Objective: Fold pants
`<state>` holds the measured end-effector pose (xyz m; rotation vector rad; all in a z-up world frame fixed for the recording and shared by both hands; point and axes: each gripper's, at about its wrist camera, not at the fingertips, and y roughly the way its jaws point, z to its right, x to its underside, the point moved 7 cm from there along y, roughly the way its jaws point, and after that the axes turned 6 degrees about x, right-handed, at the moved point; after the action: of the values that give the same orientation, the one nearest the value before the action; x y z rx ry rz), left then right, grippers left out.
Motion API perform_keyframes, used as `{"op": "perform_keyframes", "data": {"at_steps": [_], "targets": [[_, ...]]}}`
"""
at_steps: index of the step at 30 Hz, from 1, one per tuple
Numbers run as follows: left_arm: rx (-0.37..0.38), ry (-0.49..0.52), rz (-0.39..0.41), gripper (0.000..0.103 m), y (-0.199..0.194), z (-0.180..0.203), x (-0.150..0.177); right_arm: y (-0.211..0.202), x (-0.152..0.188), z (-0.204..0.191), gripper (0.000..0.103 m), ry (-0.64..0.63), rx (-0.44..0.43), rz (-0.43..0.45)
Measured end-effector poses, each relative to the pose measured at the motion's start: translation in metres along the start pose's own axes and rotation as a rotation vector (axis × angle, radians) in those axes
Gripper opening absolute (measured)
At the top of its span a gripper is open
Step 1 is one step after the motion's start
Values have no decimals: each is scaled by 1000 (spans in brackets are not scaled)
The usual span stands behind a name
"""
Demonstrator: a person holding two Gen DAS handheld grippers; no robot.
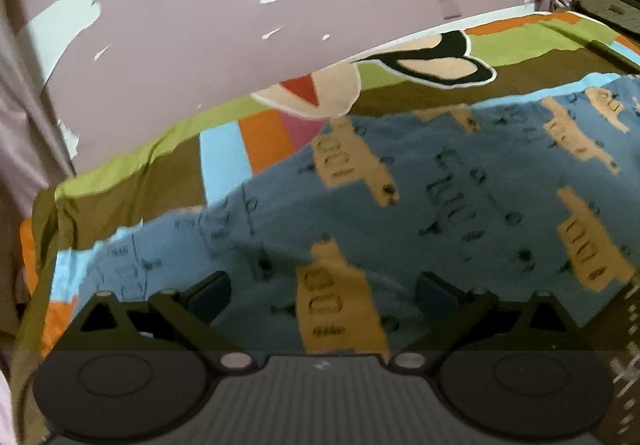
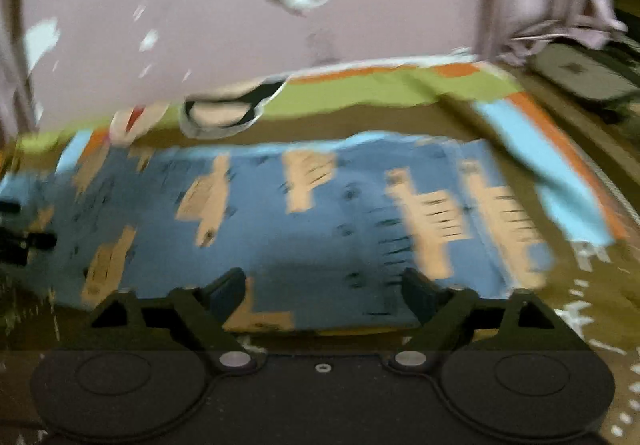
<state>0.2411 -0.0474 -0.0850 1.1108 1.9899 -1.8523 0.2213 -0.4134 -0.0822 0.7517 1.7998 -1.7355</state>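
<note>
- Left wrist view: my left tongs (image 1: 324,295) sit at the bottom centre of the frame, spread wide with nothing between the pads. They hang over the pants (image 1: 420,205), blue cloth with tan printed patches, which fill the middle and right of the frame.
- The pants lie on a bed cover (image 1: 152,173) striped in green, brown, orange and light blue. Behind it, across the top of the frame, stands a mauve wall (image 1: 240,25) with flaking paint.
- The cloth's far edge runs diagonally from lower left to upper right. I judge this the point to choose a fresh hold, so I would aim for a layered edge or corner, not the flat middle.
- Right wrist view: the picture is smeared, so fine detail is lost. My right tongs (image 2: 324,295), bottom centre, are also spread wide and pinch nothing.
- Here the pants (image 2: 320,213) look like a rough rectangle across the middle, its near edge just above the fingertips, the bed cover (image 2: 380,89) showing beyond. The left tongs appear dimly at the far left.
- To fold well, I would take both near corners together, grip all layers, lift evenly, and lay edge on edge without dragging the bed cover.
</note>
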Motion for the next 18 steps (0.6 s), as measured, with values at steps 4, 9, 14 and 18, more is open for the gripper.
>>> {"op": "perform_keyframes", "data": {"at_steps": [4, 9, 14, 18], "targets": [[69, 124, 52, 101, -16, 40, -44, -14, 3, 33, 99, 164, 49, 40], [253, 394, 39, 101, -22, 139, -109, -2, 12, 63, 99, 309, 57, 1], [349, 665, 46, 101, -12, 240, -143, 3, 12, 85, 99, 377, 84, 0], [375, 738, 97, 101, 7, 288, -158, 9, 15, 105, 96, 404, 120, -19]]}}
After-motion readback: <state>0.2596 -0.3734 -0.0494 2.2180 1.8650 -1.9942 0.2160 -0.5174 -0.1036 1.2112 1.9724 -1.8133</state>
